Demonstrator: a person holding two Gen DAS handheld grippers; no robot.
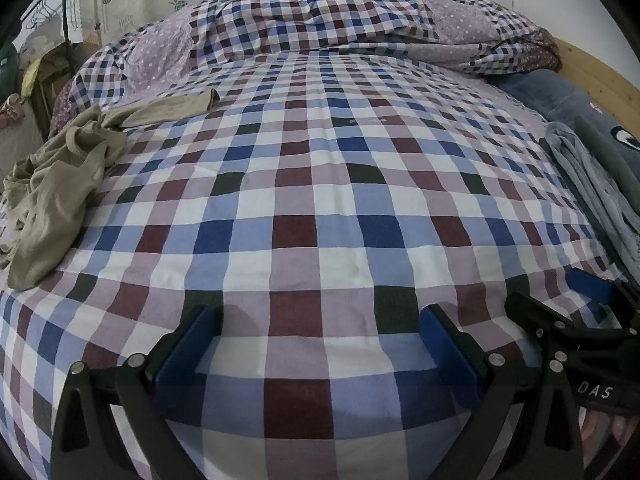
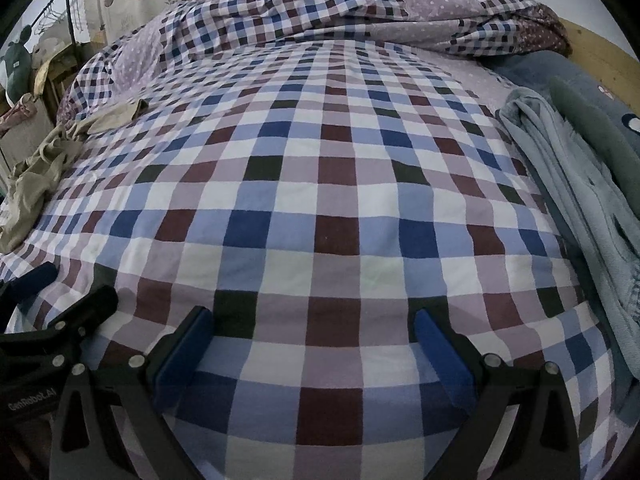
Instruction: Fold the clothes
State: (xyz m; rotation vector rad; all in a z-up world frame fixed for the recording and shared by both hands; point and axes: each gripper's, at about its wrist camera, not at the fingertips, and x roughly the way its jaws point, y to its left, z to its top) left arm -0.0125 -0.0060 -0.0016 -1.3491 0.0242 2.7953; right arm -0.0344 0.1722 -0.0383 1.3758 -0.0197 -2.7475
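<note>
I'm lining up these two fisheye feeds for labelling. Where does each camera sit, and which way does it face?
Left wrist view: on the left gripper, facing across the checked bed toward the bunched quilt; its open blue fingers show, the right gripper at its right edge.
Right wrist view: on the right gripper, facing likewise; its open fingers show, the left gripper at its left edge.
Shared: bed, quilt, crumpled beige garment on the left, light blue garment on the right.

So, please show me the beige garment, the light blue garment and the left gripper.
beige garment (image 1: 56, 184), left wrist view, crumpled middle.
light blue garment (image 2: 568, 168), right wrist view, folded middle.
left gripper (image 1: 316, 320), left wrist view, midway between open fingertips.
</note>
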